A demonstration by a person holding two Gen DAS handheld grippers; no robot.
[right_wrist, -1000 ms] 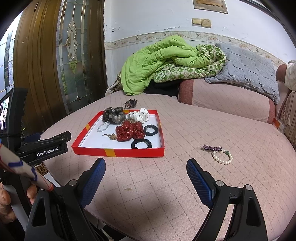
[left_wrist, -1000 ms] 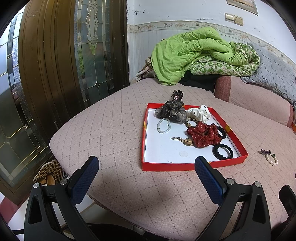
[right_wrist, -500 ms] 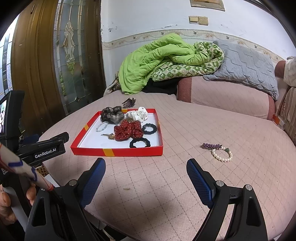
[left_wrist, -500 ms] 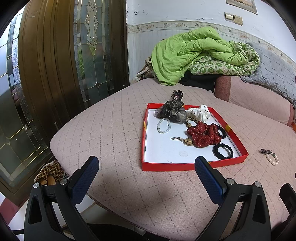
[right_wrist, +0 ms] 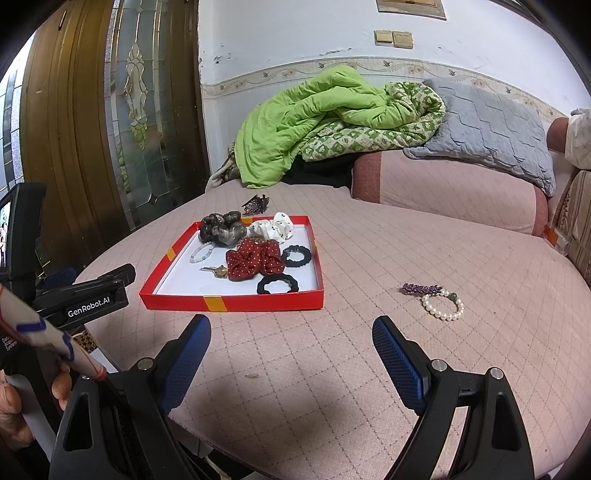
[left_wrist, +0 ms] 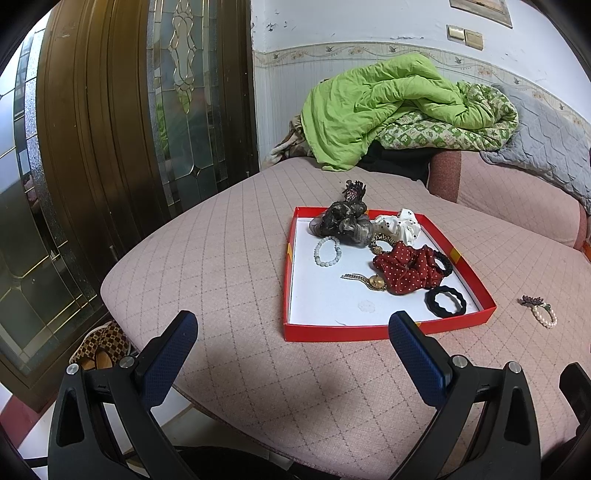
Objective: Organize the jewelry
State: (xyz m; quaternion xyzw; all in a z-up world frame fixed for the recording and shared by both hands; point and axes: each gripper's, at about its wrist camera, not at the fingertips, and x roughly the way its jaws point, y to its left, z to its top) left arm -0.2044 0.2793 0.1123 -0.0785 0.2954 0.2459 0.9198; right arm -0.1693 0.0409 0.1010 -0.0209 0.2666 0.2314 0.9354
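Both grippers, left point(left_wrist: 293, 334) and right point(right_wrist: 291, 336), spread wide, empty, unmoved over last second above pink bed point(right_wrist: 332, 369). Nothing picked up yet. Red tray point(right_wrist: 236, 302) holds scrunchies, bracelets; pearl bracelet point(right_wrist: 443, 306) and purple clip point(right_wrist: 421, 288) lie outside, right of tray.

A pink quilted bed point(left_wrist: 229, 266) fills the lower frame. At upper left stands a brown door with patterned glass point(left_wrist: 184, 92). A green blanket point(right_wrist: 306, 122) and grey pillow point(right_wrist: 487, 129) lie against the white wall point(right_wrist: 288, 33) at top.
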